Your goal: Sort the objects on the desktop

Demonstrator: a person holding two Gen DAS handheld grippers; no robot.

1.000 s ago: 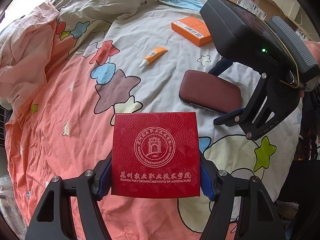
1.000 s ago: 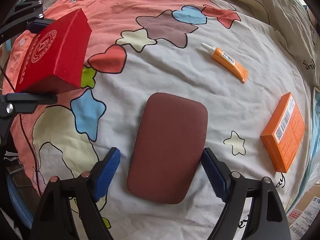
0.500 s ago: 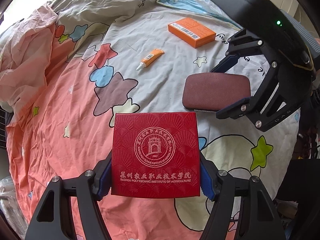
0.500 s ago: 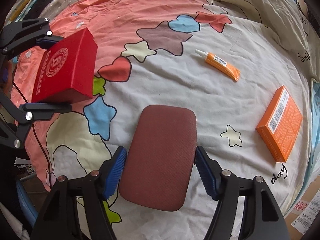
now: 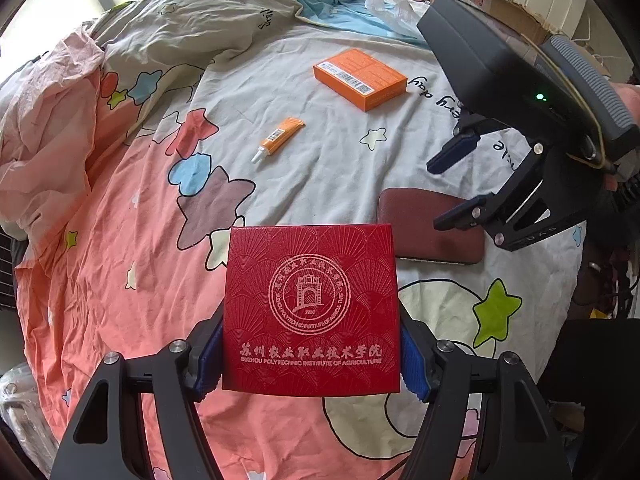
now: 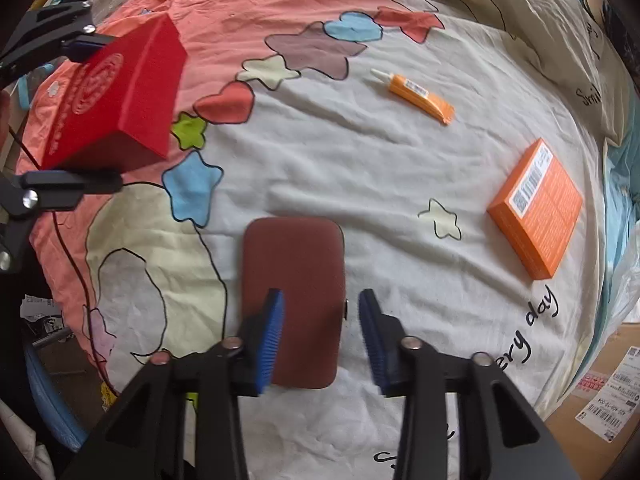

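Note:
My left gripper is shut on a red square box with a gold seal and holds it above the patterned bedsheet; it also shows in the right wrist view. A maroon flat case lies on the sheet. My right gripper hovers over its near end, jaws partly apart, the left finger over the case and the right finger beside its edge, not gripping it. In the left wrist view the case lies under the right gripper.
An orange box lies to the right and an orange glue tube farther off; both show in the left wrist view, the box and the tube. A cardboard carton stands beyond the bed. Rumpled bedding lies left.
My right gripper has lifted off the maroon case and narrowed its jaws; the case now lies on the sheet, no longer between the pads. The left gripper still holds the red box.

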